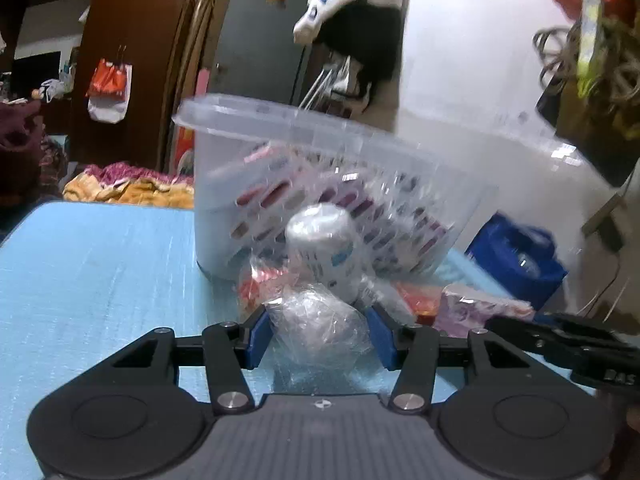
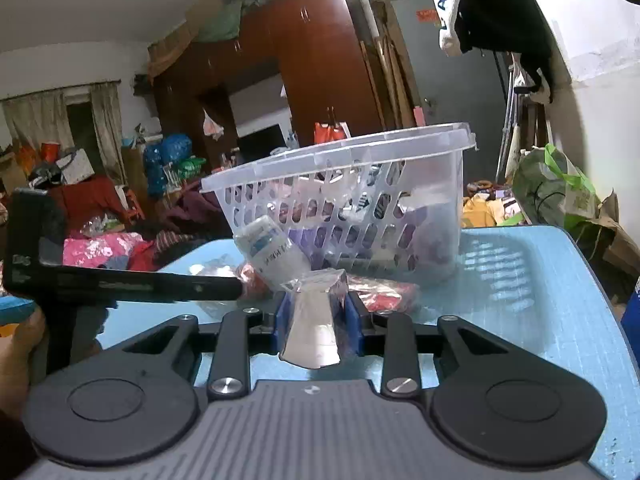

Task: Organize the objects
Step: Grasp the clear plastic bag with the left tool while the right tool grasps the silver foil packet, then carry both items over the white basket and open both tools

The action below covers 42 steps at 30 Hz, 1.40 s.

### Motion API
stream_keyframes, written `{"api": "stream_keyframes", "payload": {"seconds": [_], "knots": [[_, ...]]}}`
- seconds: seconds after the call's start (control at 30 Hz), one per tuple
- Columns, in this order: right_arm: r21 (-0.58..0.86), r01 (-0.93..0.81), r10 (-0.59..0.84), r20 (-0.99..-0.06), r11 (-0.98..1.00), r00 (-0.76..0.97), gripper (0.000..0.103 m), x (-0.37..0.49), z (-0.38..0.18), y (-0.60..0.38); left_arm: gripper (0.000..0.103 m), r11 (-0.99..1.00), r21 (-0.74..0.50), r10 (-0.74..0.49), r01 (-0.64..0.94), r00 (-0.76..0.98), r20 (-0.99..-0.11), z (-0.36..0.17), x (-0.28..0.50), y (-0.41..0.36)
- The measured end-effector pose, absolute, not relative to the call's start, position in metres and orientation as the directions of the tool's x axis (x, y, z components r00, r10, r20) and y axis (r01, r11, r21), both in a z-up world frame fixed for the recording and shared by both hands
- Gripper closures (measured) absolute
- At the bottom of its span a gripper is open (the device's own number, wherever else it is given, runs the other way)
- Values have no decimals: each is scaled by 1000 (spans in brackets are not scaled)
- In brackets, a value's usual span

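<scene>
A clear plastic basket (image 1: 320, 152) with slotted walls stands on the blue table (image 1: 100, 272); it also shows in the right wrist view (image 2: 420, 208), with packets inside. My left gripper (image 1: 318, 320) is shut on a clear plastic-wrapped bundle (image 1: 320, 320), just in front of a white bottle (image 1: 324, 248) lying against the basket. My right gripper (image 2: 316, 312) is shut on a clear-and-white packet (image 2: 314, 320), just in front of the same bottle (image 2: 272, 252). Red packets (image 2: 380, 296) lie at the basket's foot.
A pink packet (image 1: 480, 308) lies right of the left gripper. The left gripper's black body (image 2: 120, 280) reaches in from the left in the right wrist view. A blue bag (image 1: 520, 256) sits beyond the table's right edge. Cluttered bedding and wardrobes lie behind.
</scene>
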State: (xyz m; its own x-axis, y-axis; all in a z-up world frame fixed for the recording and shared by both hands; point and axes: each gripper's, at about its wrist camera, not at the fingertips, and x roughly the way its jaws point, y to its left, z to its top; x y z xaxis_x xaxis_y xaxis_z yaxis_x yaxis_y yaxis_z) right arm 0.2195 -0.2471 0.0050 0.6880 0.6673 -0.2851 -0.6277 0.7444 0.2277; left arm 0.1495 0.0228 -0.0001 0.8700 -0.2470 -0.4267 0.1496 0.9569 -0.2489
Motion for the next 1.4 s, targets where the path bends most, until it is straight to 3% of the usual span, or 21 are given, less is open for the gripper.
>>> {"api": "stream_keyframes", "payload": {"seconds": [0.57,0.63,0.77,0.9,1.07,1.1,1.13,1.17,1.2,1.3,1.4], "knots": [[195,-656,684,-171,729,709,70,197,12,-252,47,937,-261,-298,234,923,-243,10,122,33],[198,-681,707,-118,705,698,70,188,27,-255,47,924,-277,-325,263,923,-205,24,117,36],[73,-647,650,-42,759,759,70,183,88,-240,47,928,-234,-326,289,935,-139,83,121,32],[9,-595,593,-88,804,800,70,224,137,-209,47,944,-220,-285,248,945,-160,136,164,27],[13,-559,544,-255,829,800,68,305,148,-173,44,958,-235,-234,165,924,-303,136,235,28],[1,-543,523,-274,840,807,63,313,145,-166,33,960,-240,-219,145,921,-321,130,244,30],[-10,-522,497,-290,853,818,42,316,142,-163,26,959,-255,-214,127,912,-350,124,254,33],[-15,-503,477,-295,864,828,29,316,139,-162,19,955,-274,-214,115,905,-368,118,258,37],[-12,-495,471,-286,869,834,12,310,138,-165,19,951,-287,-220,113,900,-375,114,259,40],[21,-511,506,-189,859,842,0,273,137,-191,10,954,-260,-233,148,912,-338,109,235,47],[69,-550,555,-123,832,823,0,234,120,-227,0,966,-190,-226,177,933,-280,102,190,48]]}}
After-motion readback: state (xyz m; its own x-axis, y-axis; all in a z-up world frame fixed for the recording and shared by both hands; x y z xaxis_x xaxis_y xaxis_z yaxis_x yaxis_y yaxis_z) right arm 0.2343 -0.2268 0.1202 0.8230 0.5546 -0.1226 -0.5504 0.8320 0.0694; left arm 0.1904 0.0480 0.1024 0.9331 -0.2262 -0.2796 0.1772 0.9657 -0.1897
